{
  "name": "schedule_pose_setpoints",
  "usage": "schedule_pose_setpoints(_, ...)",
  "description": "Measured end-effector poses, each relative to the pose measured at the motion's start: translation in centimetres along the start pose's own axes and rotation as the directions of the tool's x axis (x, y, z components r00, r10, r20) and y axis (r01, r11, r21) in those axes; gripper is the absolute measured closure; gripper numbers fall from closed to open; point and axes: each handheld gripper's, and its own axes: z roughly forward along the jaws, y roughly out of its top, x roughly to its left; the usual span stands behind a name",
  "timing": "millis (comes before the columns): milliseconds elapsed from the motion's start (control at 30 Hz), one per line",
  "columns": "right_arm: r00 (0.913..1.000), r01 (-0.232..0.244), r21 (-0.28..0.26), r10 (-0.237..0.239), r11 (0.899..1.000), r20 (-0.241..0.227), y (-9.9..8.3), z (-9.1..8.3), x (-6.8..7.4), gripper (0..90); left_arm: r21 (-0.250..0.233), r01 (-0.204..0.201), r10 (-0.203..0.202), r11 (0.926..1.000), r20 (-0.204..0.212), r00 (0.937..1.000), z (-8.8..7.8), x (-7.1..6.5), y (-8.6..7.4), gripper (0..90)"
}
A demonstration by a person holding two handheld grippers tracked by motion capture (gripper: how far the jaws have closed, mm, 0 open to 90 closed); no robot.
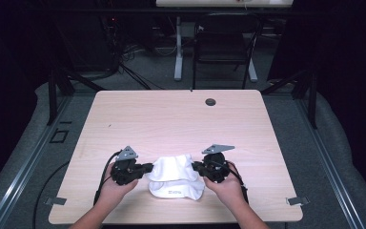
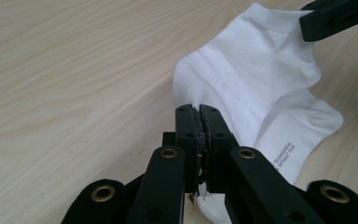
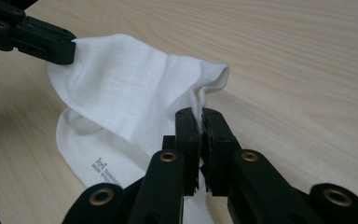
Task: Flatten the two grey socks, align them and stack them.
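Observation:
A white ankle sock (image 1: 175, 180) lies near the table's front edge, partly lifted between the two hands. My left gripper (image 1: 151, 167) is shut on the sock's left edge, and cloth is pinched between its jaws (image 2: 199, 112). My right gripper (image 1: 194, 166) is shut on the opposite edge, near the ribbed cuff (image 3: 199, 113). The sock (image 2: 256, 79) hangs stretched between them, with small grey lettering on the lower part that rests on the wood. In the right gripper view the sock (image 3: 121, 88) droops from the left gripper's jaws at the upper left.
The light wooden table (image 1: 171, 119) has a dark round grommet (image 1: 210, 102) at its back edge. Behind the table stand a black chair (image 1: 224, 43) and a white desk leg (image 1: 178, 52) on grey carpet. Metal rails run along both sides of the floor.

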Motion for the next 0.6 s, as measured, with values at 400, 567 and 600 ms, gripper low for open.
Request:
schedule_pose_setpoints(400,0.9999,-0.008,0.009,0.008,1.000,-0.012,-1.5,-1.4,0.6,86.3,0.029,-0.032,0.031,0.9991,0.022,0.9993,-0.7,-1.4,-0.8,87.3)
schedule_pose_setpoints(567,0.9999,-0.005,0.016,0.005,1.000,-0.016,-2.2,-2.0,1.0,86.3,0.029,-0.024,0.024,0.9993,0.033,0.9992,-0.8,-1.8,-1.3,87.3)
schedule_pose_setpoints(600,0.9998,-0.009,0.012,0.009,1.000,-0.017,-2.4,-2.0,1.1,86.4,0.029,-0.020,0.019,0.9994,0.036,0.9992,-0.7,-1.9,-1.4,87.3)
